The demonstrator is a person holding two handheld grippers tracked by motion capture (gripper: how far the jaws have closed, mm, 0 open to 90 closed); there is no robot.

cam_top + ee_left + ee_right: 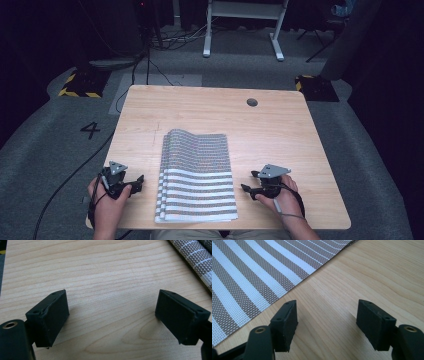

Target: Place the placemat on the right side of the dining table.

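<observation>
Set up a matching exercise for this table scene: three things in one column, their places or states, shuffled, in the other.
Things:
1. brown-and-white striped woven mat
2. left gripper
3. small round hole in the light wooden table

Places or states:
A. far right part of the tabletop
B. folded, lying mid-table
C. open over bare wood, left of the mat

Pairs: 1-B, 2-C, 3-A

A brown-and-white striped woven mat point(198, 175) lies on the pale wood-grain table point(280, 130), between black tongs.
</observation>
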